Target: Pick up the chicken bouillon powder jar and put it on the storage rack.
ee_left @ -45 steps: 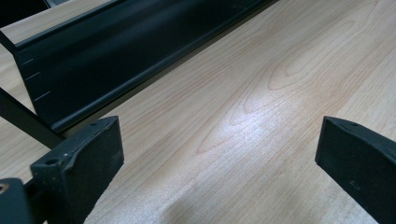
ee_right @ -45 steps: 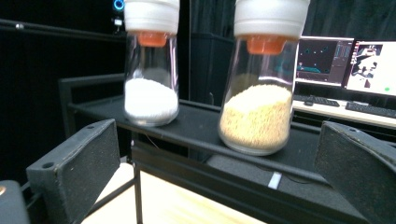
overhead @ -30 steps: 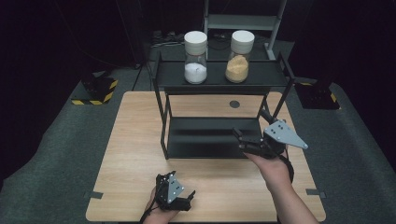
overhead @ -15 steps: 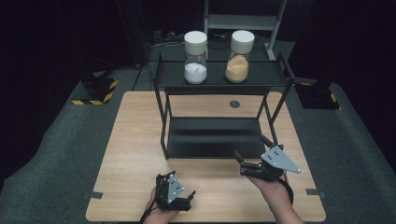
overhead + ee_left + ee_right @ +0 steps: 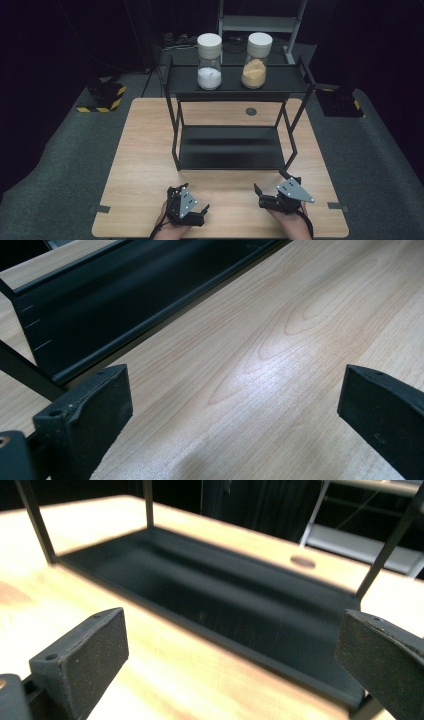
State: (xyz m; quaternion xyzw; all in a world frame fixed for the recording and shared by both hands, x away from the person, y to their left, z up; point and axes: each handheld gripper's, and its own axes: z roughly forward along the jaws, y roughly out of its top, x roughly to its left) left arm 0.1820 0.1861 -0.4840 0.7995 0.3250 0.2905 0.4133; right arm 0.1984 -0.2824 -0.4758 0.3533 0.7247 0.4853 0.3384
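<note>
Two jars (image 5: 209, 61) stand on the black rack's (image 5: 232, 145) top shelf, one white-filled, one tan. Your two grippers, left (image 5: 192, 214) and right (image 5: 261, 196), rest agape and empty on the table (image 5: 145, 150) just before the rack.

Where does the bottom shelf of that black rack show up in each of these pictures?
High view: the bottom shelf lies mid-picture, on the table.
Left gripper view: its front edge crosses the upper left.
Right gripper view: it spreads across the middle.
Shared landmark: the rack's thin black legs.
</note>
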